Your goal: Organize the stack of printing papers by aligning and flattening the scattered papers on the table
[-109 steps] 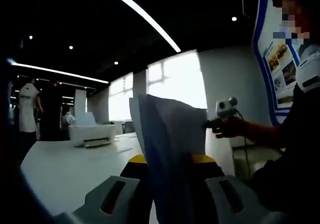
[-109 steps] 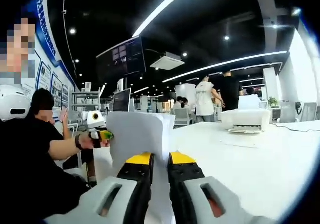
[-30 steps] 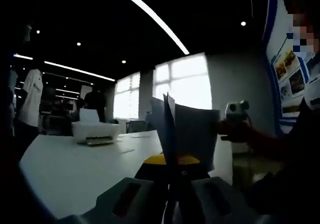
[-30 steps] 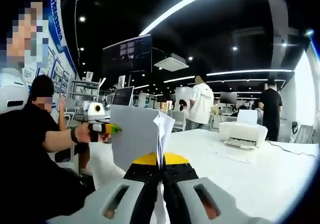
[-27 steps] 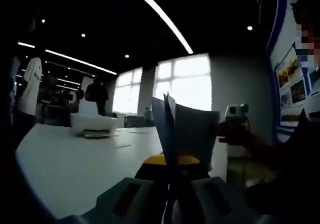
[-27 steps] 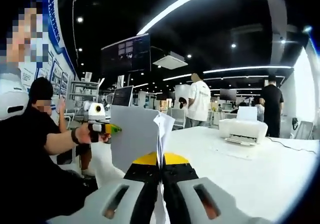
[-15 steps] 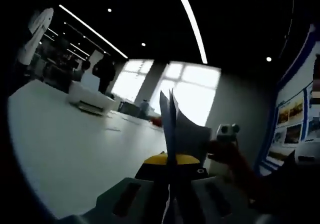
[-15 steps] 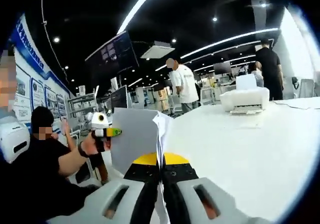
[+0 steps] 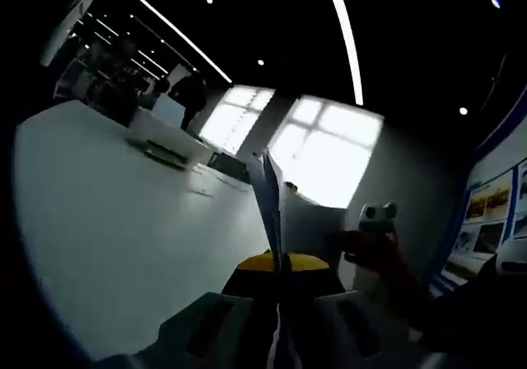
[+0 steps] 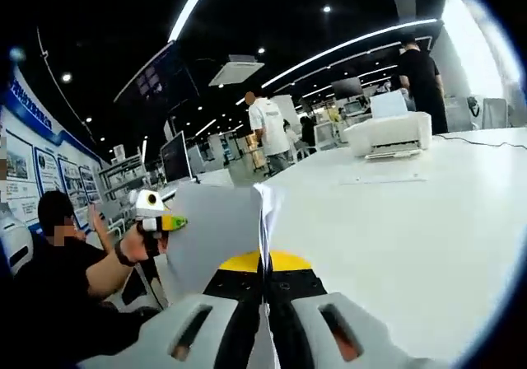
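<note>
pinching the papers [image 10: 216,225] edge-on, the right gripper [image 10: 265,280] is clamping them at 6 o'clock above the table [image 10: 412,221]; the left gripper [image 9: 280,277] is clenching the papers too. loose sheets may be fanning apart and slipping.

Open-plan office or demonstration hall — dark ceiling with linear strip lights [image 10: 362,38], a long white table [image 10: 428,212] carrying a printer [image 10: 389,134], monitors [image 10: 174,156], wall posters [image 10: 37,167], large windows [image 9: 329,151], and standing people [image 10: 265,130] in the background.
</note>
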`<state>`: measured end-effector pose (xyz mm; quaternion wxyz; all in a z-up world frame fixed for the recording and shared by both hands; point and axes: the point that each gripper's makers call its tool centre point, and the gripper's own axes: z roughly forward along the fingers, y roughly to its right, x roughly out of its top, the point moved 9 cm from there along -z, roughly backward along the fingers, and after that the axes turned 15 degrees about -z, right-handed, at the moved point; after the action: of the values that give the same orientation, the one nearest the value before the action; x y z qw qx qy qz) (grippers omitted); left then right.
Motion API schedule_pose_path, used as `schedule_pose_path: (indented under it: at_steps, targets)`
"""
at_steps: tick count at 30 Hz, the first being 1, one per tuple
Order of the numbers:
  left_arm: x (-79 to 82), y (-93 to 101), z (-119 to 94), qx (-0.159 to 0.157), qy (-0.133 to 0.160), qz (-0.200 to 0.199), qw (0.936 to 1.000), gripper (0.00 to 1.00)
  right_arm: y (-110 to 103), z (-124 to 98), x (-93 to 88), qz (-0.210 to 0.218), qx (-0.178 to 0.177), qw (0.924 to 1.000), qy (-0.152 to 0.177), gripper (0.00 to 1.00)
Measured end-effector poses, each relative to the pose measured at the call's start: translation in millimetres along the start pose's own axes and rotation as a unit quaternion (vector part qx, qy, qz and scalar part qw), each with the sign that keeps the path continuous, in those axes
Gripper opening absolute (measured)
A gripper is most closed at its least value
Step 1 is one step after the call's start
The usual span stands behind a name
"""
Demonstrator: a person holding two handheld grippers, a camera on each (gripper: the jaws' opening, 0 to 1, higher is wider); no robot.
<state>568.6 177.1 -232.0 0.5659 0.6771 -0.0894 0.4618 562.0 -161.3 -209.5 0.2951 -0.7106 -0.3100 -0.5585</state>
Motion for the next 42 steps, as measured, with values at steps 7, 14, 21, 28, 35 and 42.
schedule_pose_path:
  at_steps: [7, 14, 21, 28, 35, 42]
  targets:
    - [-4.6, -18.2, 6, 0.027, 0.0, 0.017, 0.9995, 0.06, 9, 12, -15.4, 0.014, -0.011, 0.9998, -0.006, 0.0]
    - [-10.9, -31.1, 17, 0.057, -0.01, 0.05, 0.9971, 0.06, 21, 24, -27.9, -0.017, -0.037, 0.9989, -0.022, 0.0]
    - [-17.2, -46.4, 29, 0.09, -0.019, 0.089, 0.9917, 0.06, 43, 38, -36.9, -0.028, -0.065, 0.9974, -0.013, 0.0]
    - [-28.0, -63.1, 38, 0.128, -0.035, 0.141, 0.9811, 0.06, 40, 46, -56.2, -0.019, -0.101, 0.9946, -0.01, 0.0]
    - [-32.6, -64.7, 40, 0.15, -0.039, 0.179, 0.9717, 0.07, 38, 50, -67.7, -0.036, -0.123, 0.9916, -0.014, 0.0]
    - [-35.7, -69.1, 42, 0.176, -0.053, 0.215, 0.9593, 0.09, 41, 52, -80.4, -0.087, -0.14, 0.9859, -0.028, 0.04]
